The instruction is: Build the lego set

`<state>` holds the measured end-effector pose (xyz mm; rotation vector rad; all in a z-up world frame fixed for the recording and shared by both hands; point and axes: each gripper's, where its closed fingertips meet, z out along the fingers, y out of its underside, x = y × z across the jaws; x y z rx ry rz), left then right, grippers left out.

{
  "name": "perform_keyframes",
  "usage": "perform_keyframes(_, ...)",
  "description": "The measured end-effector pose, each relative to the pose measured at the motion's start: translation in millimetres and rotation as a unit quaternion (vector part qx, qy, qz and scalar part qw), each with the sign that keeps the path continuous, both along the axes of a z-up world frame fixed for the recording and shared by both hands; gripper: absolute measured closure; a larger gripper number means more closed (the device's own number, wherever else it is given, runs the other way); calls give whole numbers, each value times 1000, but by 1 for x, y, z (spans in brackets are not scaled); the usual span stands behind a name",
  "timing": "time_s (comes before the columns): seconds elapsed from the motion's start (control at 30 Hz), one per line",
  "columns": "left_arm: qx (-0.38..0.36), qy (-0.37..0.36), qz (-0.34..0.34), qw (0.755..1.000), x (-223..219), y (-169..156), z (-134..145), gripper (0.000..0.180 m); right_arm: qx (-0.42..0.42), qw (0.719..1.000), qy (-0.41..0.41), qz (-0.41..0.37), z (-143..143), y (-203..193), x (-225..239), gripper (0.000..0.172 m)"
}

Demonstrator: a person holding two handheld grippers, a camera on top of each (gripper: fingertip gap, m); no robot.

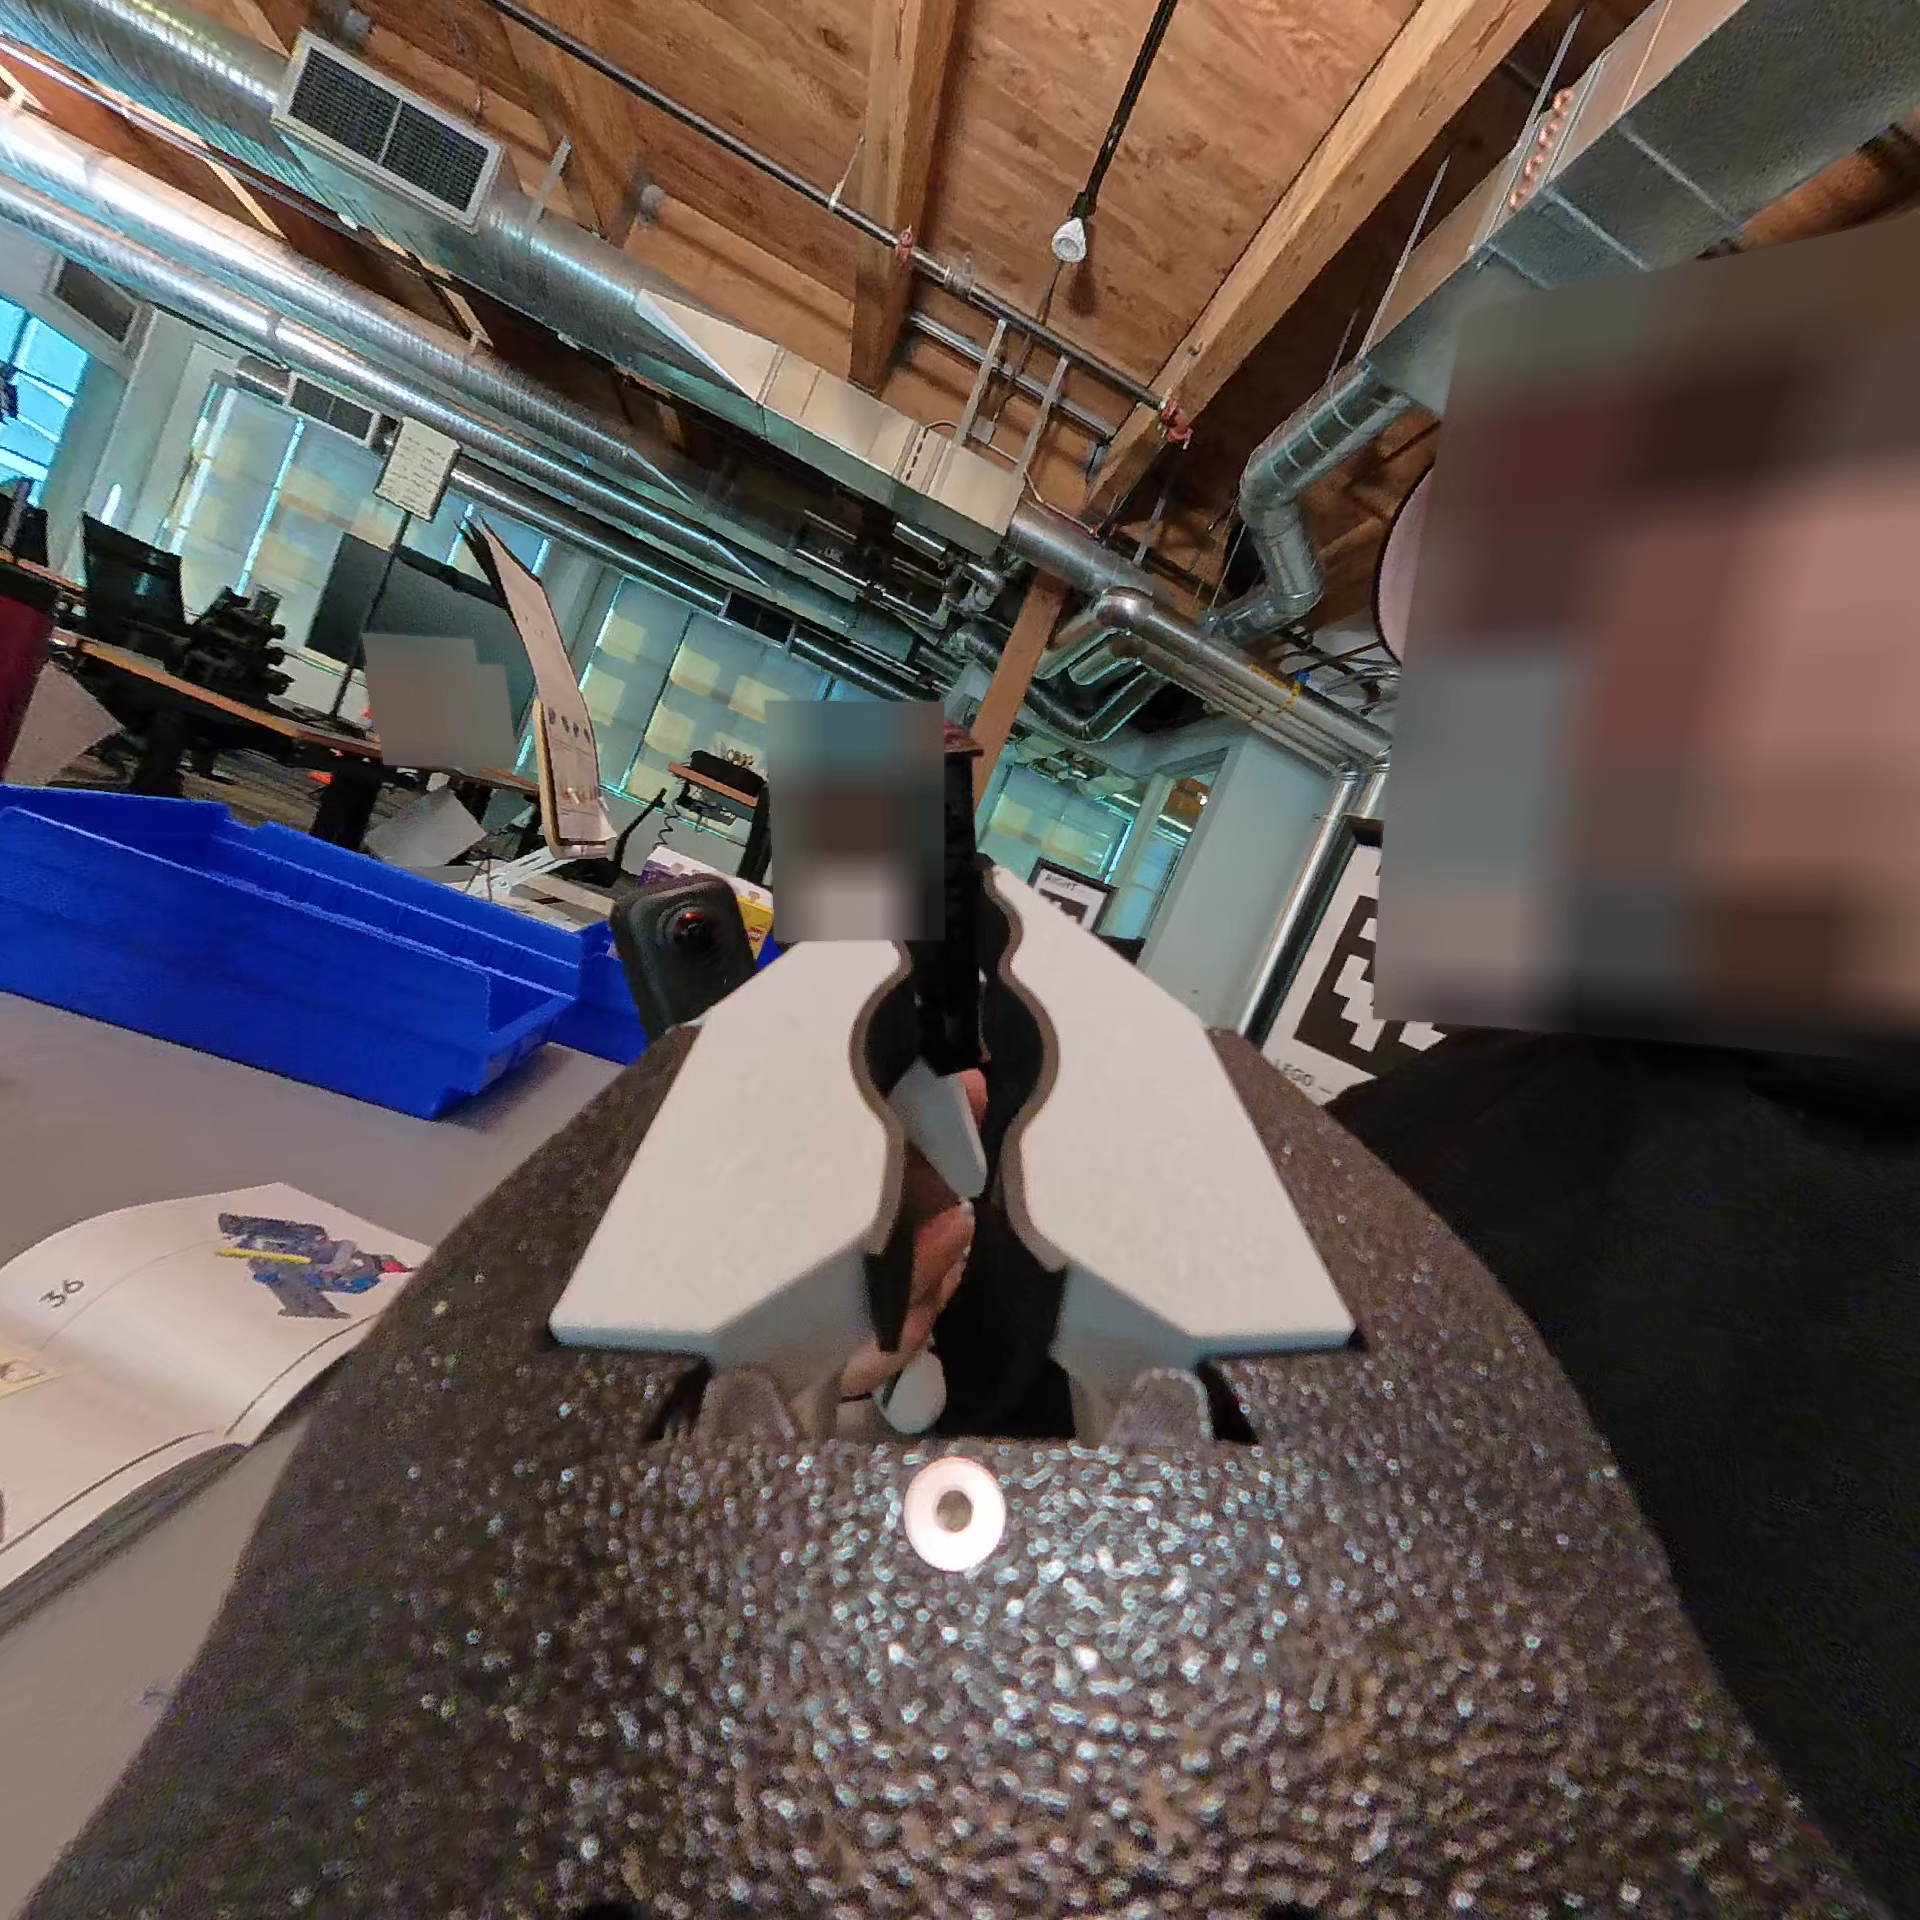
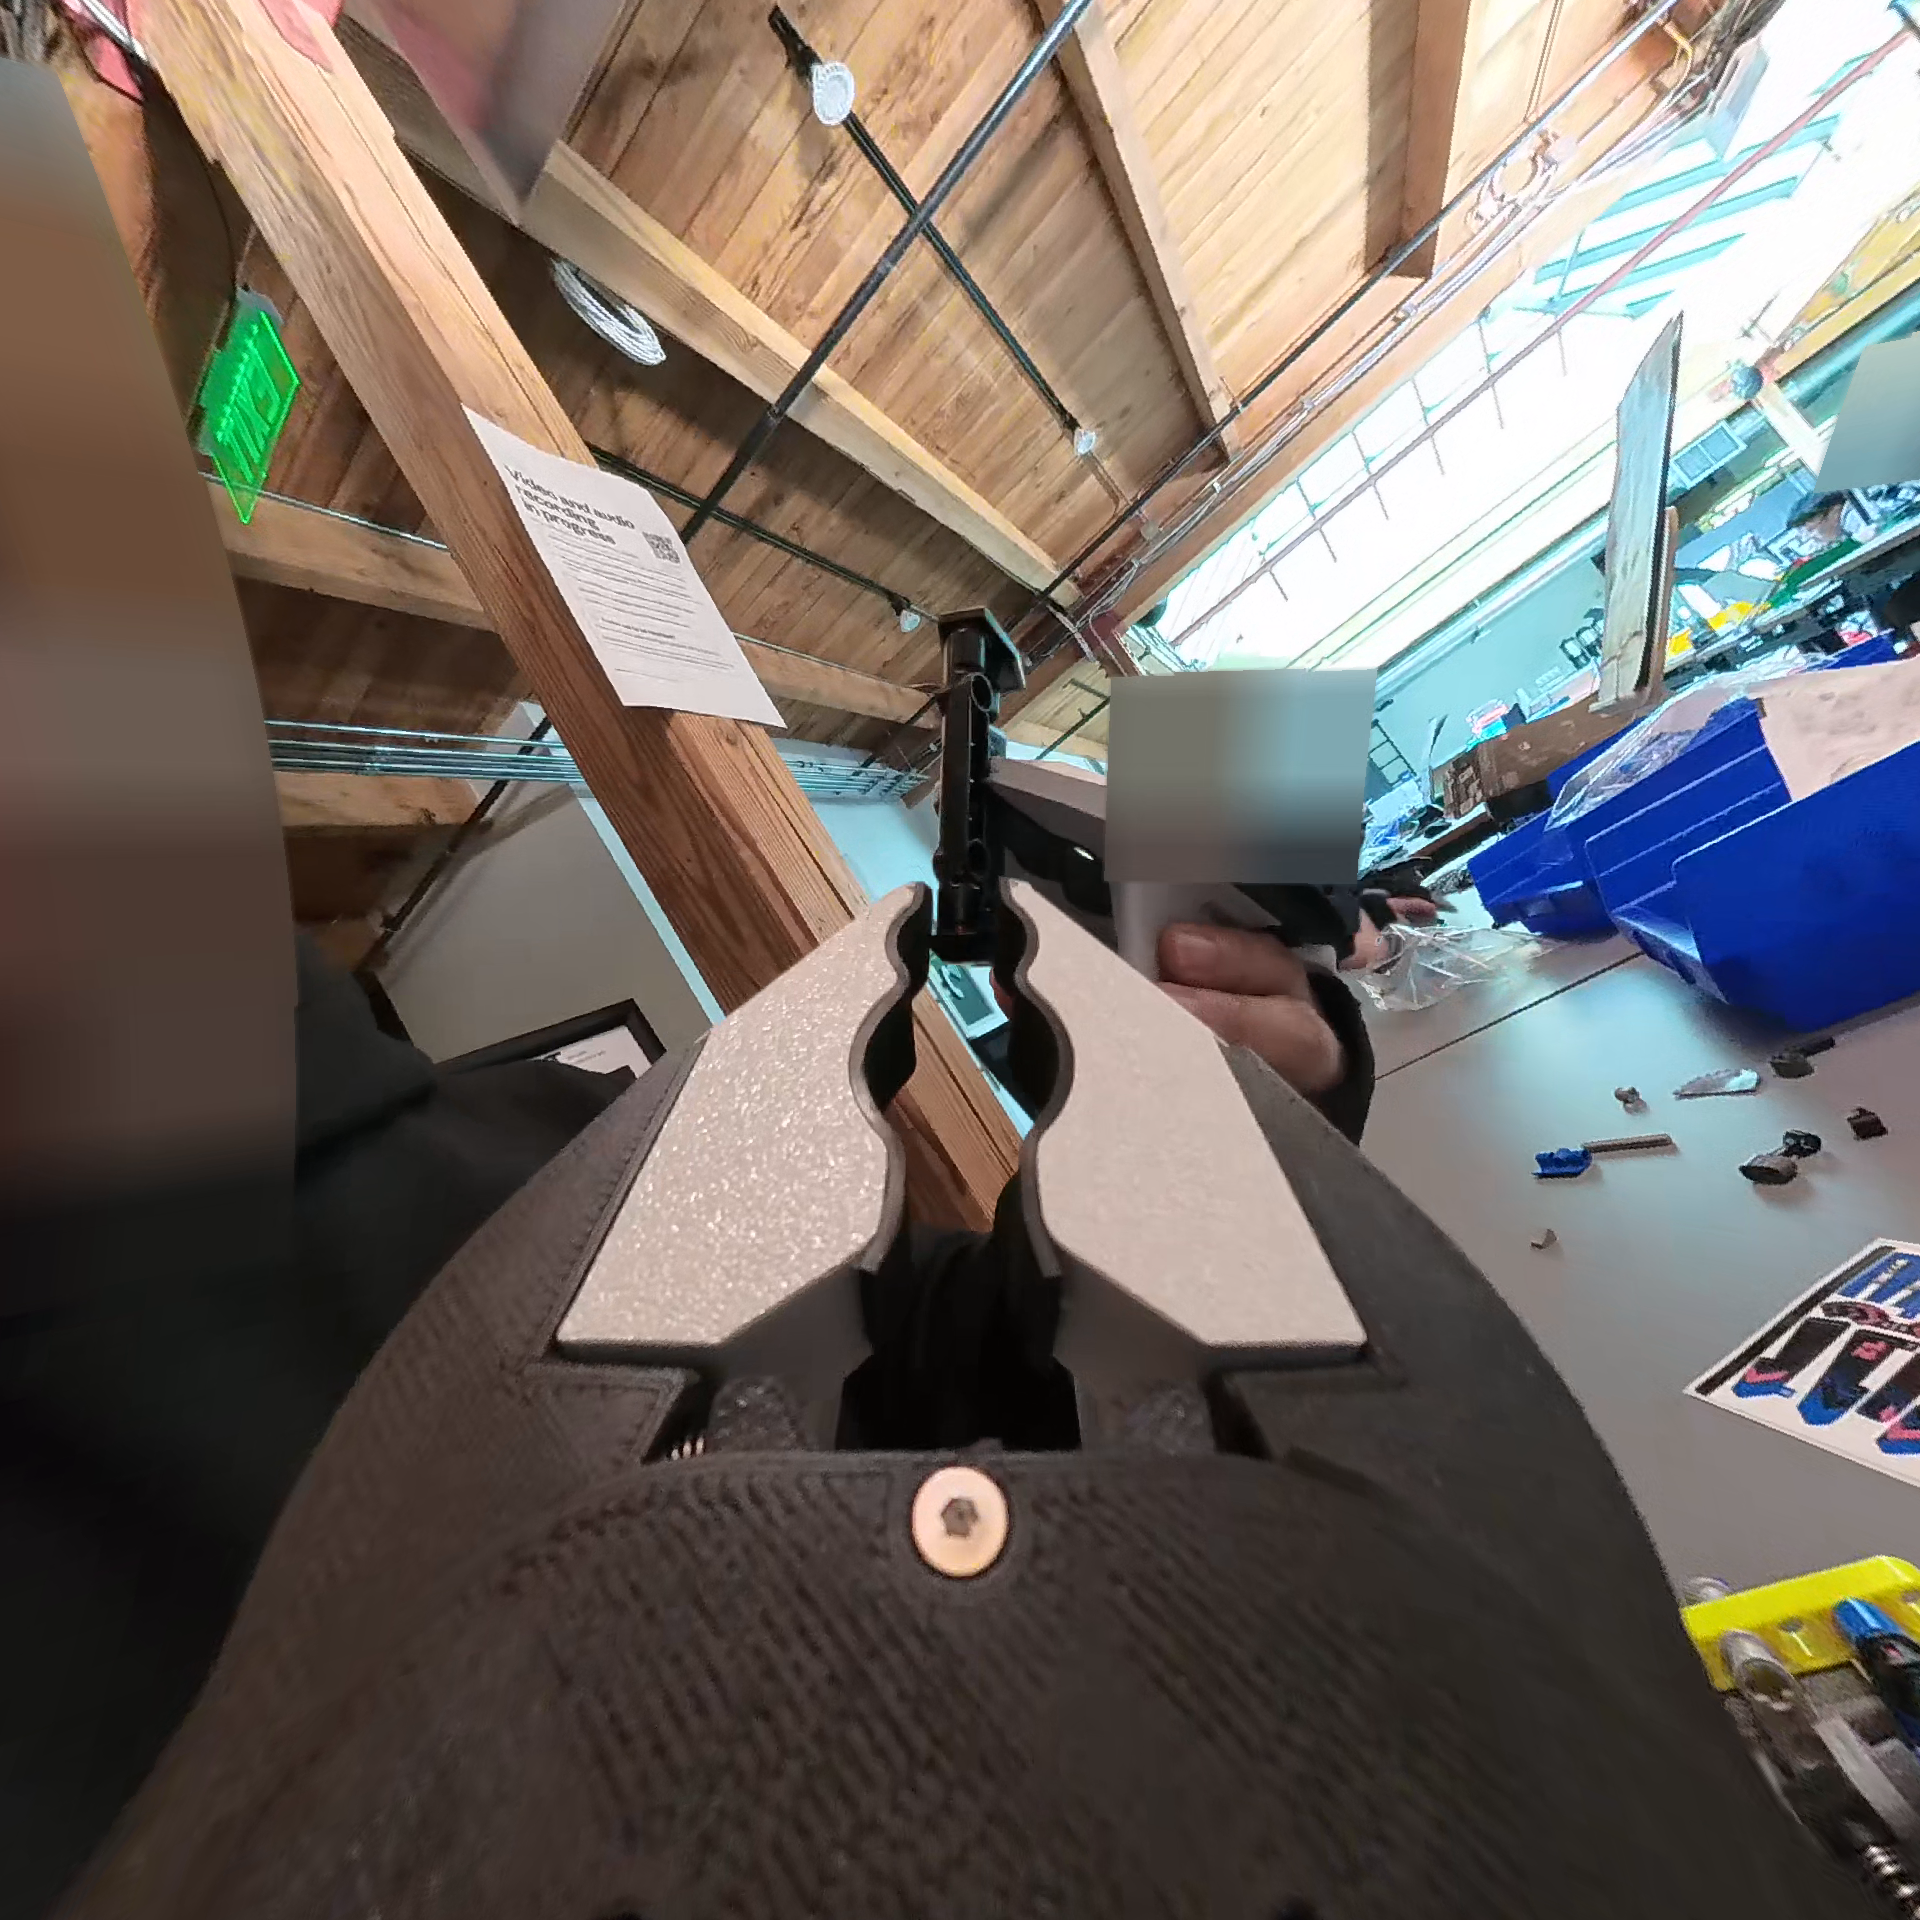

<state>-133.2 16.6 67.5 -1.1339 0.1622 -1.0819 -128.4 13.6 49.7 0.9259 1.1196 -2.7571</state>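
Here, gripping a black perforated beam (image 2: 961,790) by its lower end in the right gripper (image 2: 961,920), nearly closed at frame centre, both pads pressing on it. Pointing the beam's long axis straight up from those fingertips toward the upper middle of the frame. Bringing the left gripper (image 1: 940,935) in from the right of the beam, likewise nearly closed, with the beam upright between its tips; not showing whether they press, one tip being hidden. Leaving the grey table (image 2: 1558,1091), blue bins (image 1: 260,935) and open booklet (image 1: 156,1340) low in the frames, well apart.

Two blue bins (image 1: 260,935), one booklet (image 1: 156,1351)
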Motion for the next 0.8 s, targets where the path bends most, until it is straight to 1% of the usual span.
perform_keyframes(0.03,-1,6,12,1000,-1,1,0,176,0,1000,0,-7,0,1,-1,163)
perform_keyframes(0.13,-13,36,62,997,-7,7,-3,174,18,999,0,-35,-2,4,-5,164)
perform_keyframes(0.17,-22,48,84,995,-9,10,-4,170,20,999,-3,-42,-2,6,-6,164)
perform_keyframes(0.23,-39,80,122,988,-12,15,-8,157,34,998,-3,-49,-4,5,-6,164)
perform_keyframes(0.3,-65,105,137,983,-11,19,-12,152,59,996,-5,-67,-6,3,-9,164)
perform_keyframes(0.33,-71,114,132,982,-8,19,-13,158,77,994,-4,-75,-7,1,-10,165)
perform_keyframes(0.37,-69,115,115,984,-3,17,-11,171,93,992,-6,-84,-9,0,-11,165)
perform_keyframes(0.43,-100,94,87,987,3,17,-11,174,141,985,15,-100,-11,1,-8,164)
perform_keyframes(0.47,-115,71,69,988,5,16,-10,175,192,974,39,-113,-14,0,-4,160)
perform_keyframes(0.5,-131,41,49,989,7,16,-9,175,249,957,64,-134,-18,1,-1,146)
perform_keyframes(0.53,-143,17,15,989,10,13,-8,175,301,934,91,-171,-18,5,1,126)
perform_keyframes(0.57,-160,2,-15,987,14,11,-10,175,347,906,120,-211,-17,10,3,110)
perform_keyframes(0.6,-176,-4,-37,984,18,10,-15,175,387,878,148,-240,-15,11,8,101)
perform_keyframes(0.63,-189,-4,-61,980,23,9,-20,174,423,855,169,-249,-16,10,12,96)
perform_keyframes(0.7,-213,-16,-106,971,32,6,-28,174,470,819,193,-268,-15,6,16,84)
perform_keyframes(0.73,-216,-27,-129,968,36,4,-28,174,489,801,207,-277,-15,3,17,82)
perform_keyframes(0.8,-222,-38,-165,960,45,1,-30,174,526,763,232,-296,-16,-3,16,82)
